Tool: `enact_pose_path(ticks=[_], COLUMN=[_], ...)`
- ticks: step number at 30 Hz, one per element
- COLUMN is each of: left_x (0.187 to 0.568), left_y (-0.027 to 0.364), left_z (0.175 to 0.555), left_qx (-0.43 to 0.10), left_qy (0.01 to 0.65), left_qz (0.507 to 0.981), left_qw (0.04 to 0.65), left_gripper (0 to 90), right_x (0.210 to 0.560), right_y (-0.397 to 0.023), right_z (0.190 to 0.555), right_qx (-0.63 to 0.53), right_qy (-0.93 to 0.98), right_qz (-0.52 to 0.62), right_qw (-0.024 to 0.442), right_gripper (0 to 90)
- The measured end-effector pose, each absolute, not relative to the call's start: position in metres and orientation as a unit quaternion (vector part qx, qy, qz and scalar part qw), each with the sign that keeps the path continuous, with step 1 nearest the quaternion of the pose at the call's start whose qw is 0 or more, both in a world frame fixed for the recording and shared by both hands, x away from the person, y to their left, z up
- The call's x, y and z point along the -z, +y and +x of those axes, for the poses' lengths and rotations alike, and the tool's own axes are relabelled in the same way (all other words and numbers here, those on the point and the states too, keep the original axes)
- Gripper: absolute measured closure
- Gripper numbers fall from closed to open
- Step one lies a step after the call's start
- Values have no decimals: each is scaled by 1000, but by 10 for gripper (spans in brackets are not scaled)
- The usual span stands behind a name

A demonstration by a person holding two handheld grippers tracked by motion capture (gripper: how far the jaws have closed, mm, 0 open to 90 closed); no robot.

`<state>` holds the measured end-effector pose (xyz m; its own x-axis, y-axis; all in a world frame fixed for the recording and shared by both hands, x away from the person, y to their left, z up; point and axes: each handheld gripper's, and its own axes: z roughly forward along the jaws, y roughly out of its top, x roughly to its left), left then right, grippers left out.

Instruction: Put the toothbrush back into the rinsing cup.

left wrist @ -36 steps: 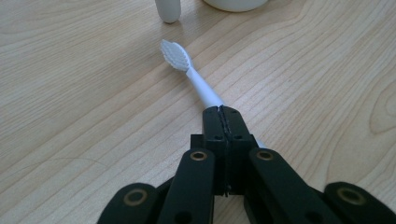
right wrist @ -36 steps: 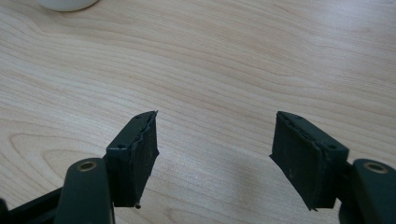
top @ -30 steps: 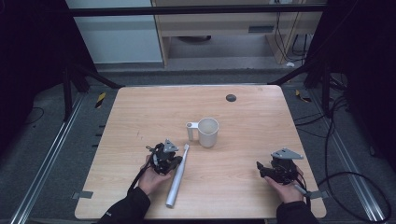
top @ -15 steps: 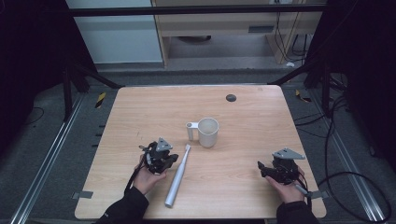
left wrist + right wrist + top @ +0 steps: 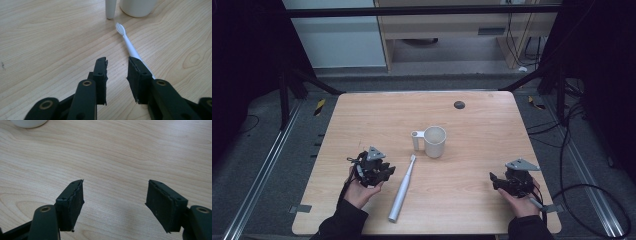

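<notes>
A white mug [image 5: 435,141] is seen upright near the middle of the desk [image 5: 362,115] — its inside looks empty. A white toothbrush [image 5: 402,188] lies flat on the wood just before it, bristles towards the mug, apart from it. The left claw [image 5: 384,171], just beside the handle, has just been opening, with nothing gripped. The right claw [image 5: 495,181] is held wide — well apart from both

The right gripper [image 5: 115,195] holds its fingers [image 5: 71,203] wide apart over the bare wooden table [image 5: 125,150].
</notes>
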<state>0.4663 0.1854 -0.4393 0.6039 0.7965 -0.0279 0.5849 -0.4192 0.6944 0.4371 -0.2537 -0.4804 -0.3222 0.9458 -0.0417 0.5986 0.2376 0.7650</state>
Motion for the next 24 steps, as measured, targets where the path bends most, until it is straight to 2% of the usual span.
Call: enact_pose_path(ticks=[6, 24], left_x=[440, 438], left_y=[176, 158], left_z=[463, 458], left_qx=[-141, -127], left_qy=[416, 417], left_qz=[836, 847], left_qw=[329, 304], left_gripper=[549, 504], right_x=[480, 480], right_y=[-254, -253], right_z=[437, 438], right_qx=[-332, -330], right_qy=[741, 743], right_qz=[521, 519], right_qw=[263, 263], right_gripper=[299, 299])
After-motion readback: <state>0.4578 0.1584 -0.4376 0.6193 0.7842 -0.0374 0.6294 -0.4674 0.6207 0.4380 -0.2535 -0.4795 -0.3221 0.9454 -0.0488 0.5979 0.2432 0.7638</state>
